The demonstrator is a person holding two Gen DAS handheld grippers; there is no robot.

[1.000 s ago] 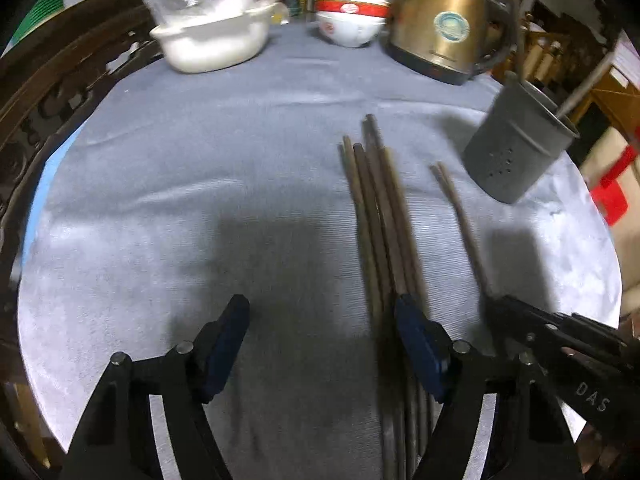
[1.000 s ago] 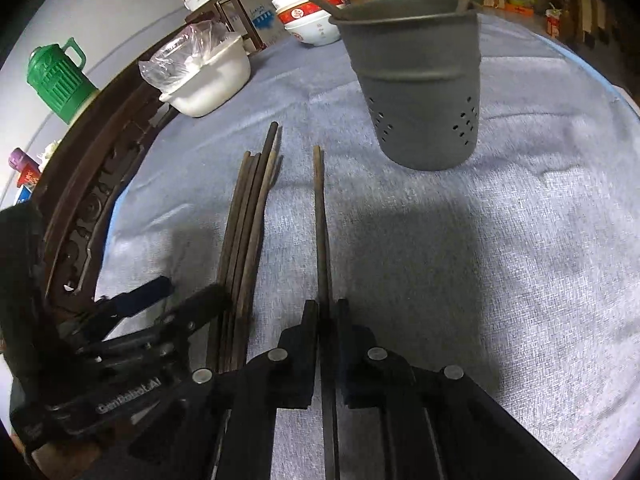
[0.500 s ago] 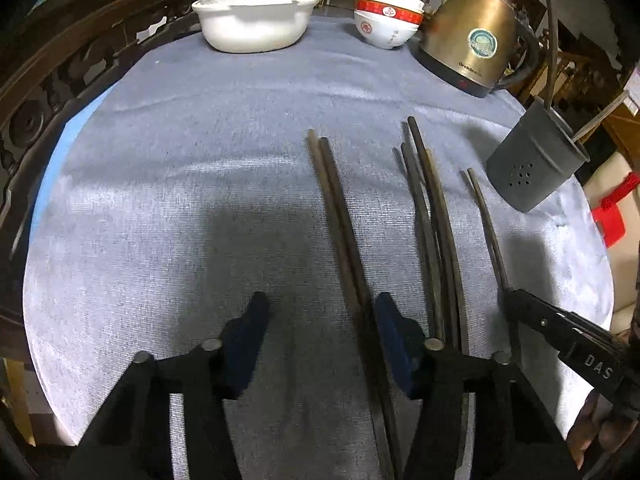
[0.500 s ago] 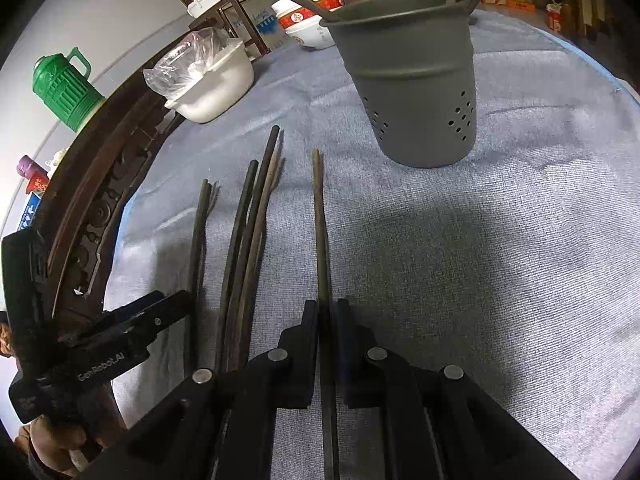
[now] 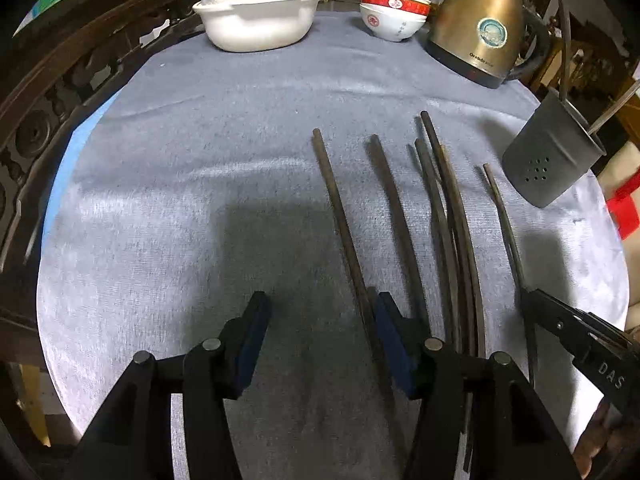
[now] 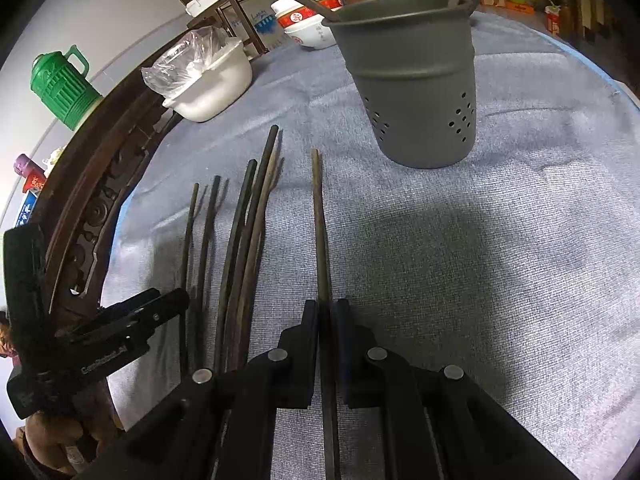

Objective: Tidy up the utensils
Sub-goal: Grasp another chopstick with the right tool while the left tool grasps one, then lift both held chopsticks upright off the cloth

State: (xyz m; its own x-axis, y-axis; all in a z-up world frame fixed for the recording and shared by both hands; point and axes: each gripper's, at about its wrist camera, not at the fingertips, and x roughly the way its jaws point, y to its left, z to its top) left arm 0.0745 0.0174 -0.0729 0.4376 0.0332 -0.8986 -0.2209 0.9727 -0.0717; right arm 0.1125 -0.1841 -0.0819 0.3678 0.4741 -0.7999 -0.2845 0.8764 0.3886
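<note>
Several dark chopsticks lie on the grey cloth. My left gripper (image 5: 318, 312) is open, with one chopstick (image 5: 340, 216) running along the inside of its right finger (image 5: 390, 336); a second one (image 5: 394, 216) lies just right of it, then a bundle (image 5: 448, 208). My right gripper (image 6: 328, 316) is shut on a single chopstick (image 6: 319, 216) that points toward the grey perforated utensil holder (image 6: 416, 80). The holder also shows in the left wrist view (image 5: 548, 164), with utensils standing in it.
At the back stand a white pot with a plastic bag (image 5: 256, 20), stacked red-and-white bowls (image 5: 394, 12) and a gold kettle (image 5: 480, 28). A carved wooden rim (image 5: 60, 92) borders the table on the left. A green jug (image 6: 60, 84) stands beyond it.
The left gripper has shifted left, dragging two chopsticks out of the bundle; these two have now spread apart. The right gripper stays shut on its single chopstick.
</note>
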